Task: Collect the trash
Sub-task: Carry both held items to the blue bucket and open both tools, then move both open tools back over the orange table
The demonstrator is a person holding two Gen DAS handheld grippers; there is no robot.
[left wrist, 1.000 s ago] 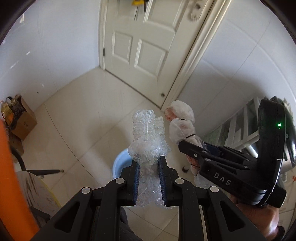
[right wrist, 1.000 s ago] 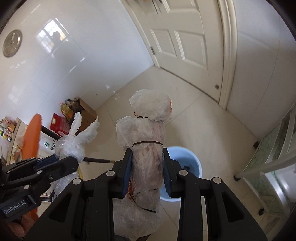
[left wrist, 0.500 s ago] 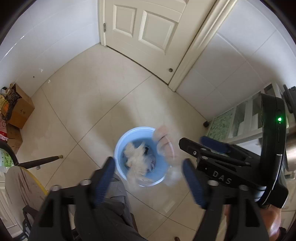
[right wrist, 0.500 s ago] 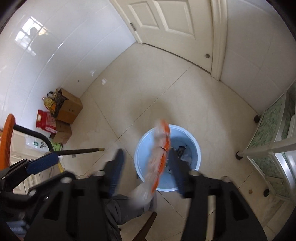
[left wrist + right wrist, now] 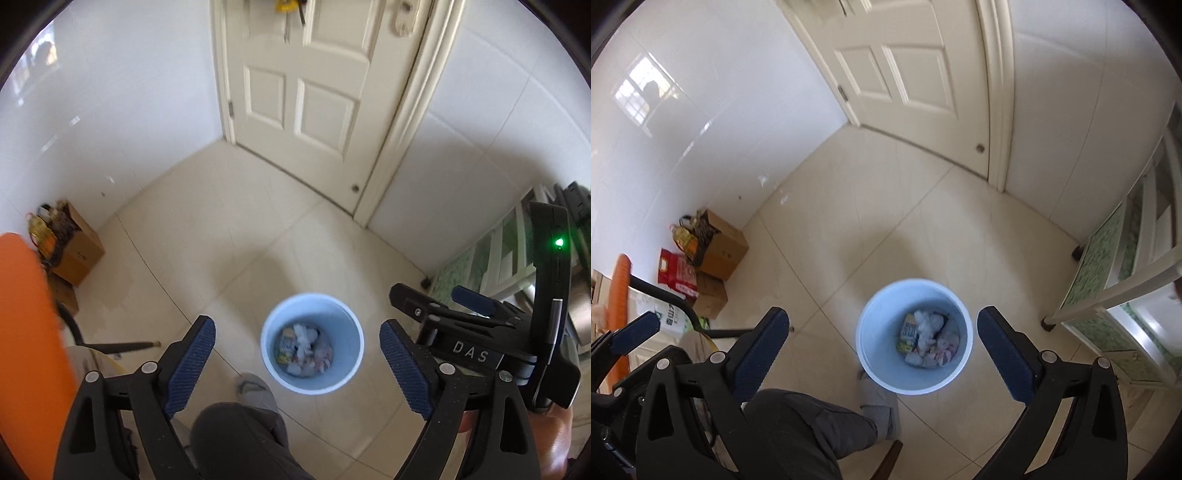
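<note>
Trash [image 5: 304, 350] lies inside the pale blue bin [image 5: 312, 384] on the floor below you. Your left hand-held gripper [image 5: 297, 363] and right hand-held gripper [image 5: 882, 354] are both opening wide, nothing between their jaws.

Cream tiled floor [image 5: 886, 206], glossy white walls [image 5: 713, 110], a panelled door [image 5: 306, 85] shut, cardboard boxes [image 5: 722, 249] in the corner.

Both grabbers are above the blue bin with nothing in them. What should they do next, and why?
Probably lift both away and go look for more trash. The left gripper and right gripper have jaws opening with nothing between them, and the crumpled wrappers already lie inside the blue bin. No loose trash shows on the floor nearby.
</note>
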